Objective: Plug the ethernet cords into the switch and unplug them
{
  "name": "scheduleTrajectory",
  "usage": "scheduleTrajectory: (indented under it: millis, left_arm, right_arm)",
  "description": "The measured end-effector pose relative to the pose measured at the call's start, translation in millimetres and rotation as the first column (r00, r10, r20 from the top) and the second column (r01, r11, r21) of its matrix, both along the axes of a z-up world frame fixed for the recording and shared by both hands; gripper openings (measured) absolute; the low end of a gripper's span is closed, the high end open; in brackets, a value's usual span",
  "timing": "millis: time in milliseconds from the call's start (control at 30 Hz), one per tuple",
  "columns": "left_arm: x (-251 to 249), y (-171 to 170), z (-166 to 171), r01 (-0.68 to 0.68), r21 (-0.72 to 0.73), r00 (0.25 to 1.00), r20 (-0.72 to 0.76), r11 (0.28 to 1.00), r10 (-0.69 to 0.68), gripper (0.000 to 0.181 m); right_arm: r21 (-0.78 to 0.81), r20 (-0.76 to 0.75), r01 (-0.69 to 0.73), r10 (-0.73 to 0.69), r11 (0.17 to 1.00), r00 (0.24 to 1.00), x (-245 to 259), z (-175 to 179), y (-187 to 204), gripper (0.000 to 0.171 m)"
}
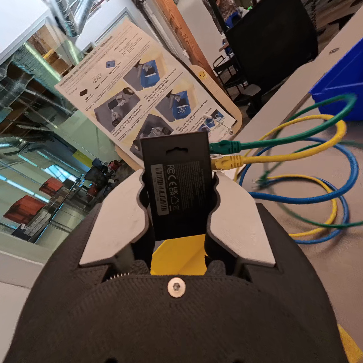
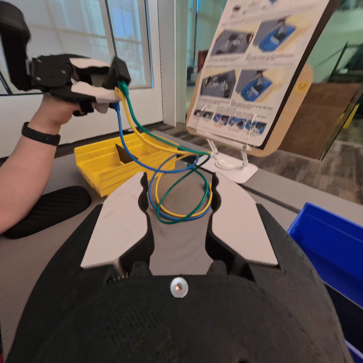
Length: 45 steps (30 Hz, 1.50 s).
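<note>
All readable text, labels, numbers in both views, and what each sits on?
Not transcribing writing; its carriers:
Switch in the left gripper: grey barcode sticker and white printed marks on its black underside.
Instruction sheet on the stand: printed captions beside photos; blurred in the right wrist view.
Ethernet cords, blue bin: no writing seen.

The left gripper (image 1: 177,176), black-bodied with two pale grey fingers (image 1: 121,214), filled the lower half of its own wrist view, its jaws clamped against both sides of a flat black object. In the right wrist view it appeared again at the upper left (image 2: 110,84), raised and turned sideways, gripped by a bare hand (image 2: 53,112) whose forearm ran down to the left edge, a black band around the wrist. The right gripper (image 2: 178,176), of the same build, sat at lower centre, jaws parted and holding nothing.
</note>
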State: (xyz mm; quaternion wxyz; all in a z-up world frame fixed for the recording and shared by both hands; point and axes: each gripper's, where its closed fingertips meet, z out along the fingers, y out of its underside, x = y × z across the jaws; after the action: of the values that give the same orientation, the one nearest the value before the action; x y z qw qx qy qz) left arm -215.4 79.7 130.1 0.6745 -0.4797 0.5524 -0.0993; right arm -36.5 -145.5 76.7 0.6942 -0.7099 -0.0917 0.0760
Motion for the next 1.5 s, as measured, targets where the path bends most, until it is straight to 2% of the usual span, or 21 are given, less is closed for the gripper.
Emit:
scheduleTrajectory:
  millis: [33,133,333,533,667,733,767,800,833,900,1033,1100,1300,1400,1500]
  left_arm:
    - [1.4,-3.2,-3.5,0.023,0.017,0.999,-0.026,1.0,-0.023,0.061]
    - [7.5,-7.5,-11.2,0.041,0.039,0.996,-0.078,0.998,-0.038,0.061]
    - [36.9,-43.5,-36.0,0.212,0.092,0.958,-0.217,0.973,-0.189,0.061]
    - [62.1,-84.7,-56.7,0.362,0.124,0.894,-0.326,0.924,-0.307,0.062]
    - [71.5,-103.1,-63.7,0.419,0.123,0.865,-0.355,0.9,-0.354,0.066]
    - [74.5,-112.3,-65.0,0.456,0.116,0.85,-0.35,0.883,-0.393,0.062]
    - [75.6,-115.6,-66.1,0.469,0.106,0.843,-0.35,0.877,-0.409,0.062]
    - [76.2,-116.4,-68.1,0.474,0.093,0.838,-0.353,0.876,-0.416,0.062]
    - [76.4,-117.2,-69.2,0.481,0.074,0.833,-0.348,0.874,-0.429,0.065]
    - [74.2,-116.5,-67.1,0.484,0.018,0.834,-0.313,0.875,-0.455,0.063]
    - [56.7,-103.7,-40.6,0.468,-0.063,0.865,-0.173,0.882,-0.471,0.066]
    - [42.3,-96.5,-20.0,0.473,-0.071,0.876,-0.068,0.878,-0.477,0.065]
    - [-5.3,-79.7,41.2,0.513,-0.091,0.837,0.274,0.854,-0.473,0.057]
    - [-21.1,-71.1,57.7,0.489,-0.06,0.824,0.36,0.87,-0.438,0.055]
    - [-29.0,-70.0,65.8,0.504,-0.062,0.8,0.41,0.862,-0.438,0.052]
  right_arm:
    - [0.044,0.003,-0.012,0.012,0.999,1.0,-3.2,5.3,-5.3,0.063]
    - [0.112,0.001,-0.145,0.146,0.983,0.989,-32.0,20.6,-10.1,0.062]
    - [-0.03,-0.095,-0.392,0.388,0.919,0.917,-91.2,33.7,43.8,0.062]
    - [-0.184,-0.249,-0.52,0.473,0.834,0.846,-108.7,28.3,107.0,0.064]
    - [-0.315,-0.223,-0.519,0.47,0.794,0.854,-114.8,5.9,123.6,0.064]
    - [-0.392,-0.243,-0.537,0.479,0.747,0.844,-118.8,-7.0,122.2,0.055]
    - [-0.401,-0.259,-0.572,0.51,0.716,0.82,-123.1,-9.2,117.5,0.037]
    - [-0.413,-0.297,-0.593,0.513,0.691,0.805,-124.9,-10.3,114.2,0.029]
    - [-0.433,-0.331,-0.599,0.499,0.674,0.801,-124.2,-11.6,113.0,0.029]
    - [-0.424,-0.387,-0.626,0.495,0.654,0.778,-123.5,-9.7,111.7,0.028]
    - [-0.353,-0.437,-0.648,0.493,0.675,0.752,-115.7,3.5,113.8,0.028]
    - [-0.33,-0.443,-0.642,0.487,0.692,0.753,-108.7,10.9,113.5,0.028]
    - [-0.282,-0.449,-0.597,0.447,0.751,0.774,-80.7,36.6,110.8,0.028]
    - [-0.223,-0.421,-0.565,0.444,0.795,0.791,-65.8,73.3,107.3,0.028]
    - [-0.143,-0.383,-0.515,0.433,0.845,0.816,-45.3,132.5,100.6,0.028]
